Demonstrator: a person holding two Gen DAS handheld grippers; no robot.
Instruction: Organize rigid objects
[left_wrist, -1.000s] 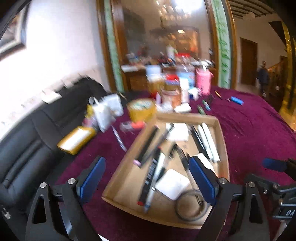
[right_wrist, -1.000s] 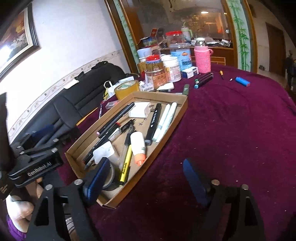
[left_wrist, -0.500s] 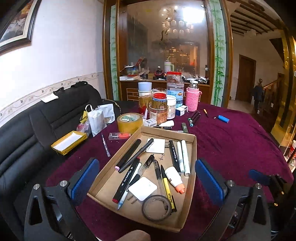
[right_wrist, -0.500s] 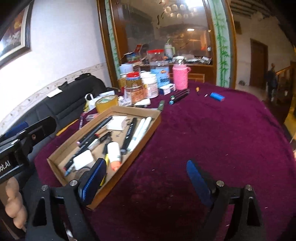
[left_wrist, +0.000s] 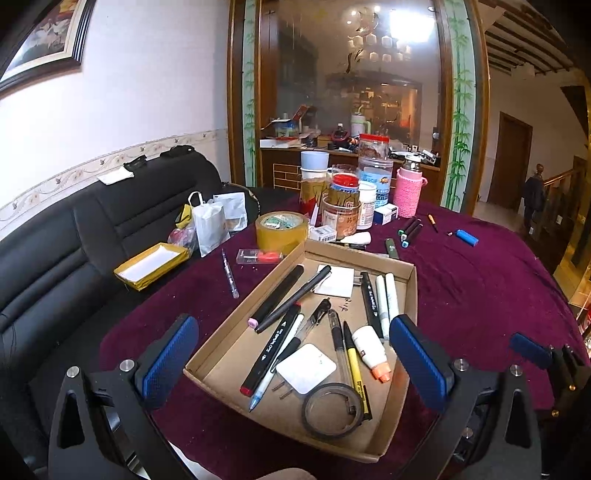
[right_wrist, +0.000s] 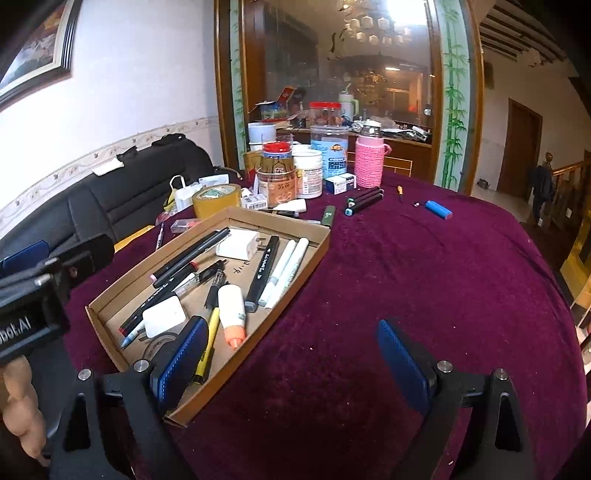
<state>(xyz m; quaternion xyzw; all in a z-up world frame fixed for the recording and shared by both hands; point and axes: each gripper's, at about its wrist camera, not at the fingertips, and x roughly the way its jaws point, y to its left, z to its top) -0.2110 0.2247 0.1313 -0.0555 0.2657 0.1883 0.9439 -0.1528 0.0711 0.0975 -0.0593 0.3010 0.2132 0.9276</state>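
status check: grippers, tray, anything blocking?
Left gripper open, empty, over the cardboard tray. Right gripper open, empty, over the tray's near right edge. Markers and blue lighter loose on the cloth. Nothing blocking.

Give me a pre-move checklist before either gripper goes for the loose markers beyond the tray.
1. Left gripper empty, jaws open: ok.
2. Right gripper empty, jaws open: ok.
3. Markers visible on the cloth, nothing on top: ok.
4. Path from right gripper to markers over bare cloth: ok.
5. Tray has free floor for more items: ok, near its left wall.
6. Jars close behind markers, knock risk: cannot tell the gap.
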